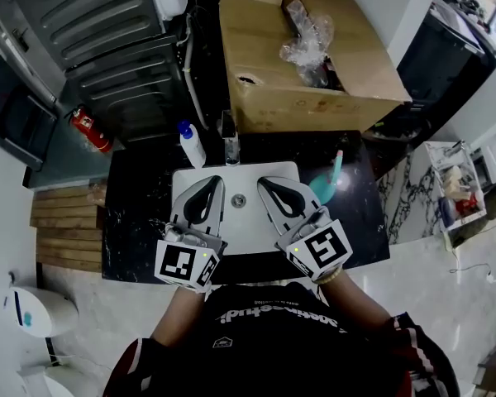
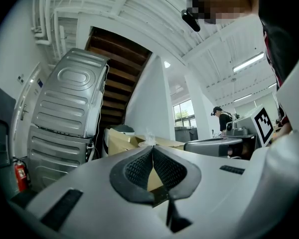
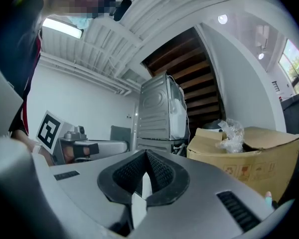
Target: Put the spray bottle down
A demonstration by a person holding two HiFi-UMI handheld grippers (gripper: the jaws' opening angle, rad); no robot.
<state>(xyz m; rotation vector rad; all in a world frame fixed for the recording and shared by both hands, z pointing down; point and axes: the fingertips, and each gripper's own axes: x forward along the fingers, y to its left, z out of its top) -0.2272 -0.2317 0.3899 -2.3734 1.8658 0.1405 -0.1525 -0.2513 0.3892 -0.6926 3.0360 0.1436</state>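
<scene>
Nearest, the person's two hands hold the grippers side by side above the white sink (image 1: 241, 226) set in the dark counter (image 1: 136, 222), each with its marker cube towards the body.

The left gripper (image 1: 217, 181) has its jaws clenched. In the left gripper view its ribbed pads (image 2: 139, 169) meet at the tip and nothing sits between them – only cardboard shows through the slit behind. The right gripper (image 1: 263, 183) is likewise closed and empty, and in the right gripper view its pads (image 3: 159, 172) press together at the front.

The spray bottle (image 1: 329, 180) – teal, with a pink tip – is on the counter just beside the sink's right rim and close to the right gripper's outer side. Neither gripper holds it. I cannot tell whether it touches the gripper, or whether it stands upright or leans.

Along the counter's far edge a faucet (image 1: 230, 141) rises behind the sink, with a white bottle (image 1: 192, 145) with a blue cap just to its left.

Beyond that edge stands an open cardboard box (image 1: 314, 98) with crumpled clear plastic (image 1: 307, 44) in it. To the far left is a grey ribbed machine (image 1: 107, 48), and a red fire extinguisher (image 1: 91, 131) lies off the counter's far left corner.
</scene>
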